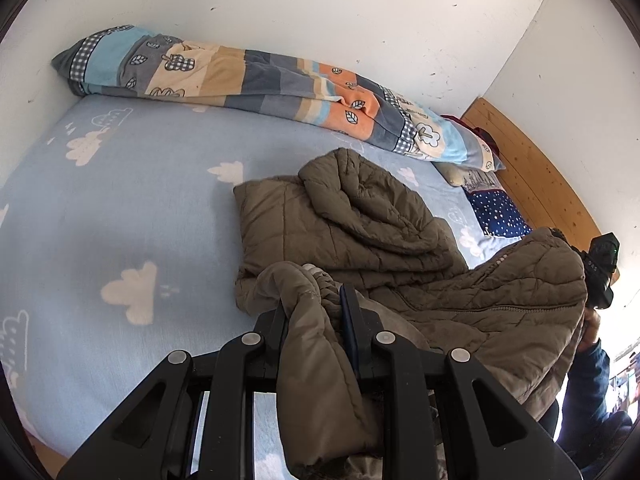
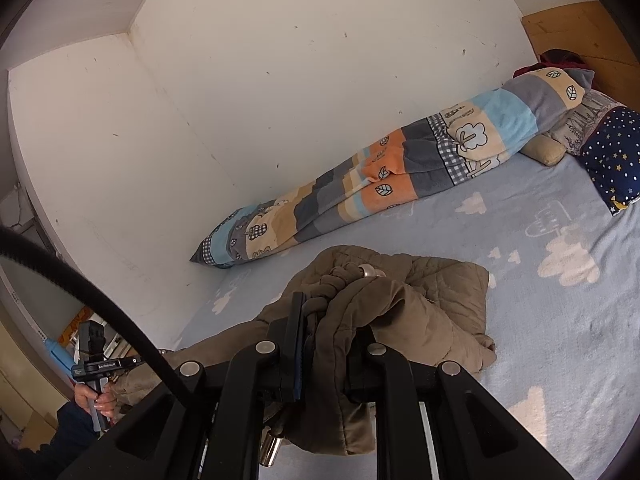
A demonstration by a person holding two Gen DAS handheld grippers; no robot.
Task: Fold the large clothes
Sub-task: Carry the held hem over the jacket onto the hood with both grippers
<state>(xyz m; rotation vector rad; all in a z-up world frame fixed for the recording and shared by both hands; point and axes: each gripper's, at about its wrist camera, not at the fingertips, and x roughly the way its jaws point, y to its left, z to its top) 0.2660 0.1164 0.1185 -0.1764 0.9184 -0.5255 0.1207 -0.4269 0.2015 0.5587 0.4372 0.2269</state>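
White walls close in a bed [image 1: 132, 208] dressed in a pale blue sheet printed with clouds, a rolled patchwork blanket [image 1: 256, 76] lying along its far edge against the wall and a starry navy pillow [image 2: 612, 160] up at the head by the wooden headboard [image 1: 532, 168]. An olive quilted jacket [image 1: 360, 220] lies part crumpled toward the near edge of the bed, one portion resting on the sheet, the rest raised. The left gripper [image 1: 316, 312] is clamped nearly closed on a bunched fold of the jacket, fabric spilling down over its fingers; the right gripper [image 2: 320, 320] is likewise pinched tight on another bunch, near what may be a cuff or hem, though the folds hide exactly which part. The person's hand [image 2: 98, 398] shows on the other tool's handle. I judge this to be the lifting and spreading step, the garment not yet laid flat. Next it wants both grips carried apart and out over the open sheet, so the jacket drapes smooth before any fold is made.
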